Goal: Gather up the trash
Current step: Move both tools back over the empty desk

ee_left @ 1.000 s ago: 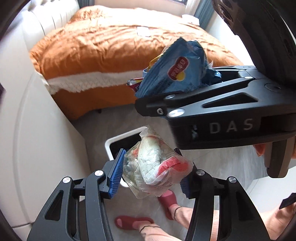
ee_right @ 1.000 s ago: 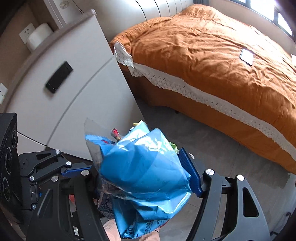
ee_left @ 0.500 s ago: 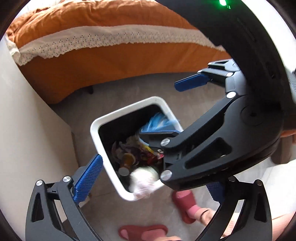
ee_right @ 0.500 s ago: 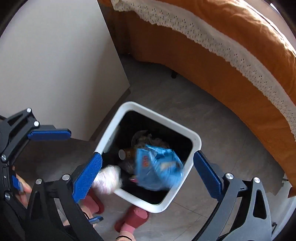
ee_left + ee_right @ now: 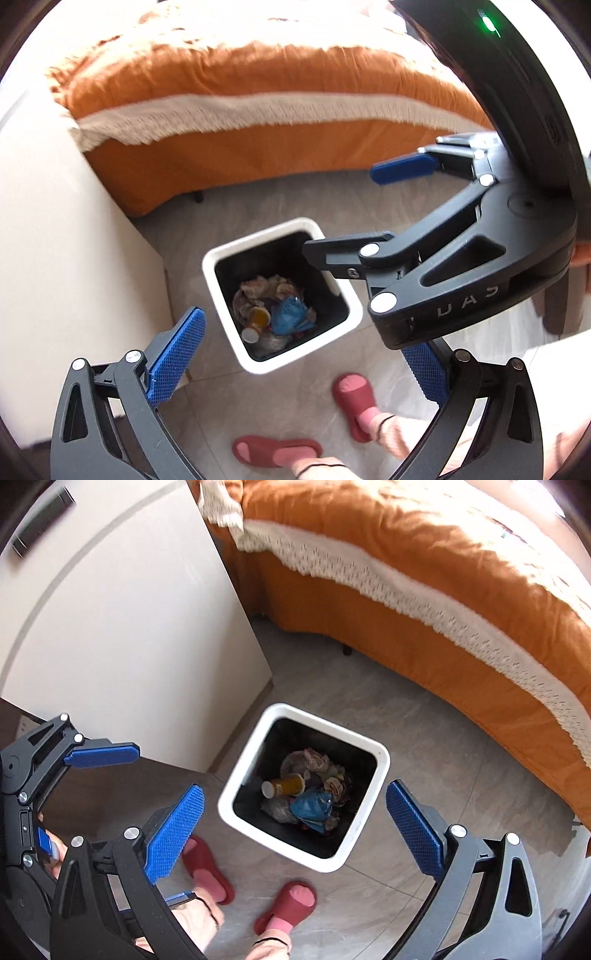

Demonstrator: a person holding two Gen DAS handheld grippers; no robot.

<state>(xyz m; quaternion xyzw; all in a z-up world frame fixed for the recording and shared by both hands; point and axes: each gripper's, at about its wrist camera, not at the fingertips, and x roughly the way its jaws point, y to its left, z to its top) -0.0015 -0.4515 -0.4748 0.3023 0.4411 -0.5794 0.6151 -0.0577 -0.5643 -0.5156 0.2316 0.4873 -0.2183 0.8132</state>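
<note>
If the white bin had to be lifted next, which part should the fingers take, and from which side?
Take the white bin by its thick rim, coming straight down from above, one finger inside the wall and one outside. The near rim edge by the slippers looks bare; trash such as the blue bag lies low inside. Both the right gripper and left gripper are open.

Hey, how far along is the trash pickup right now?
Done: the blue chip bag and other wrappers lie inside the white bin, beside an orange bottle. In hand: nothing; the left claw and right claw both hang open and empty above the bin. Left: no loose trash shows on the floor in view.
</note>
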